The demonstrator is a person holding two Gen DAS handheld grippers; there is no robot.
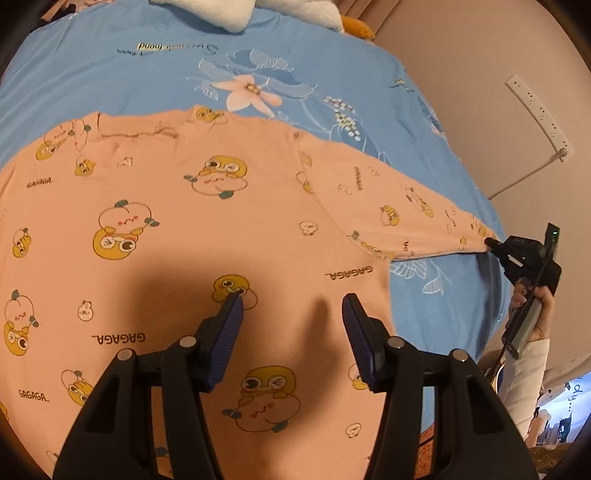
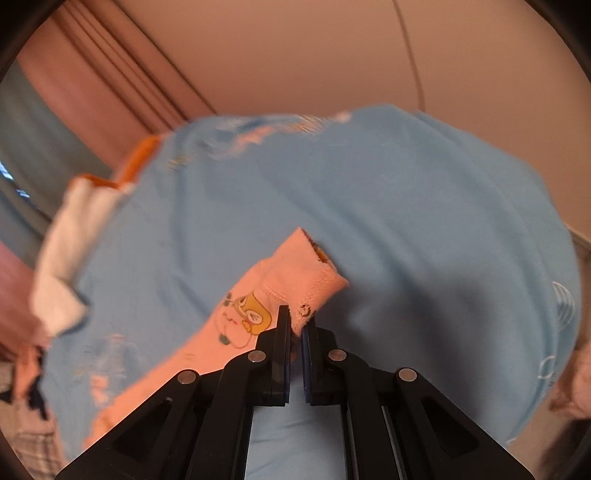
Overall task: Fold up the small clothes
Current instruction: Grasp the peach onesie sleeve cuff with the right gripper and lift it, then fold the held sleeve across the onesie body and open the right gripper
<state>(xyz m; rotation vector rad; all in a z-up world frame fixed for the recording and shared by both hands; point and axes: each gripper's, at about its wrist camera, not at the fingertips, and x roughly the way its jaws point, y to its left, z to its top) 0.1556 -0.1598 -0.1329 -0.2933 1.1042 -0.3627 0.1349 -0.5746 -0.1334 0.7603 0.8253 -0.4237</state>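
right claw pinches the pink shirt sleeve cuff; left claw hovers released above it.

Soft matt pink cloth shirt on smooth blue cloth bedsheet; ribbed blue fingers.

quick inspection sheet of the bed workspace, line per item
surface: blue floral bedsheet, mostly smooth.
job's things: pink cartoon-print top spread flat, one sleeve stretched out sideways.
clutter: white plush or towel at the far edge.
grippers: left gripper open above the top's body; right gripper shut on the sleeve cuff.
cables: cord running from a white power strip on the wall.
surroundings: pink curtain, beige wall.
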